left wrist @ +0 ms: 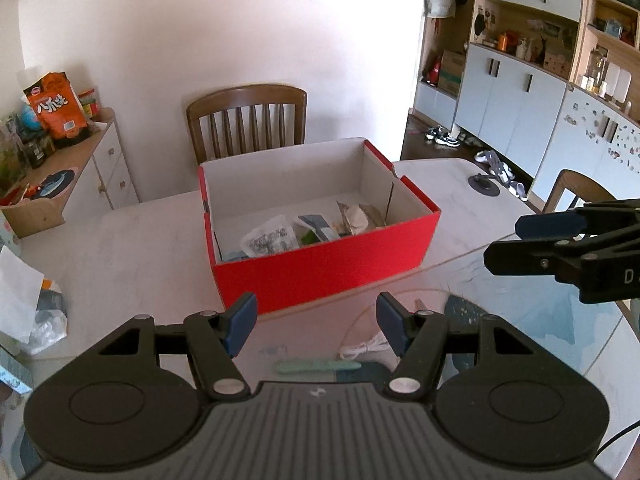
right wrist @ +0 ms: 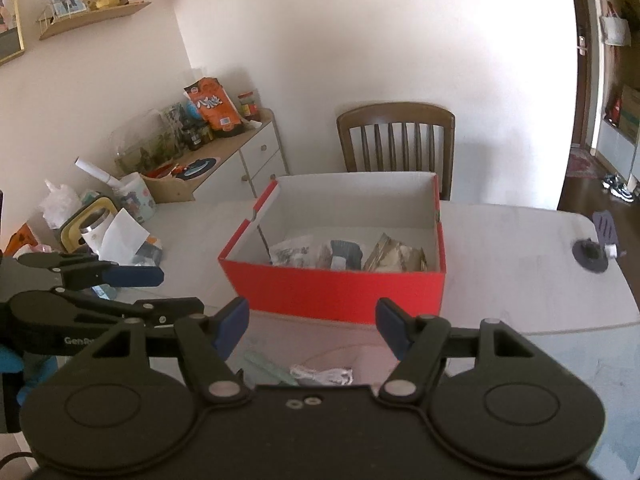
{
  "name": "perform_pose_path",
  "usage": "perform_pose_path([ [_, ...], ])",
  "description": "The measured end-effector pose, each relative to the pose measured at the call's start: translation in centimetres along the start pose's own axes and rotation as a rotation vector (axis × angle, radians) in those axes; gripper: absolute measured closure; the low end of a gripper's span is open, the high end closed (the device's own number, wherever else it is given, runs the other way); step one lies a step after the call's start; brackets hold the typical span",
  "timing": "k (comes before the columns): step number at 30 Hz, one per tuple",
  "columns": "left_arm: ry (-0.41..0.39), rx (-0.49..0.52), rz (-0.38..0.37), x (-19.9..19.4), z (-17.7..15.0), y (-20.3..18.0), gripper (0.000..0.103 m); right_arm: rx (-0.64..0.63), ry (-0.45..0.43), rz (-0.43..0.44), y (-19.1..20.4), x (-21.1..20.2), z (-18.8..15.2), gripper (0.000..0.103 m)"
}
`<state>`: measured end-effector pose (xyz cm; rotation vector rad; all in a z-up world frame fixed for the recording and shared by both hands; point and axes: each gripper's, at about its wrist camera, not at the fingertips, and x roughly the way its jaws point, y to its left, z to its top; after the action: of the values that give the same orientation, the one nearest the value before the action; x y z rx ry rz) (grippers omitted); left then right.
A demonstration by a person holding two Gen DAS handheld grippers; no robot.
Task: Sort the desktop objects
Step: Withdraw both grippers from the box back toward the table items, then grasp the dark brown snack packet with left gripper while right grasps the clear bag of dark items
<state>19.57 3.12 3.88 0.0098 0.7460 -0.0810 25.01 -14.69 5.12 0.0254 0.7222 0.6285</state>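
Both the left claw [left wrist: 316, 320] and right claw [right wrist: 312, 325] hang released and empty above the bench [left wrist: 132, 240], just short of the red box [left wrist: 324, 268] holding sorted packets, with a white cable [left wrist: 366, 348] and a green pen [left wrist: 316, 367] lying below them.

Packets [left wrist: 276, 236] lie in the box [left wrist: 320, 276] on the table [left wrist: 120, 248]; chair [left wrist: 248, 120] behind.

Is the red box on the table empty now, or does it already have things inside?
Not empty. The red box has no lid on and holds several items on its floor, among them a crumpled white packet and a brownish wrapper.
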Motion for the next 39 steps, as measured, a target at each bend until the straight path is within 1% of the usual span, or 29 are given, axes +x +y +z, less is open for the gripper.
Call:
perform_pose_path([
  [5, -0.004, 0.012, 0.006, -0.7, -1.6, -0.2, 0.038, -0.004, -0.008, -0.013, 1.0, -0.9, -1.5, 0.033],
  [10, -0.01, 0.027, 0.008, -1.0, -3.2, -0.4, 0.038, -0.028, -0.001, -0.032, 2.2, -1.2, -4.0, 0.033],
  [18, 0.02, 0.025, -0.003, -0.3, -5.9, -0.1, 0.038, -0.09, 0.02, -0.048, 4.8, -0.8, -7.4, 0.033],
  [27, 0.062, 0.028, -0.022, 1.6, -8.3, 0.2, 0.038, -0.111, 0.055, -0.068, 6.7, 1.2, -10.7, 0.033],
  [34, 0.103, 0.033, -0.045, 3.6, -9.8, 0.6, 0.038, -0.172, 0.088, -0.094, 7.3, 3.1, -13.0, 0.033],
  [39, 0.122, 0.049, -0.068, 5.0, -10.5, 0.6, 0.038, -0.169, 0.123, -0.094, 7.3, 4.4, -14.1, 0.033],
])
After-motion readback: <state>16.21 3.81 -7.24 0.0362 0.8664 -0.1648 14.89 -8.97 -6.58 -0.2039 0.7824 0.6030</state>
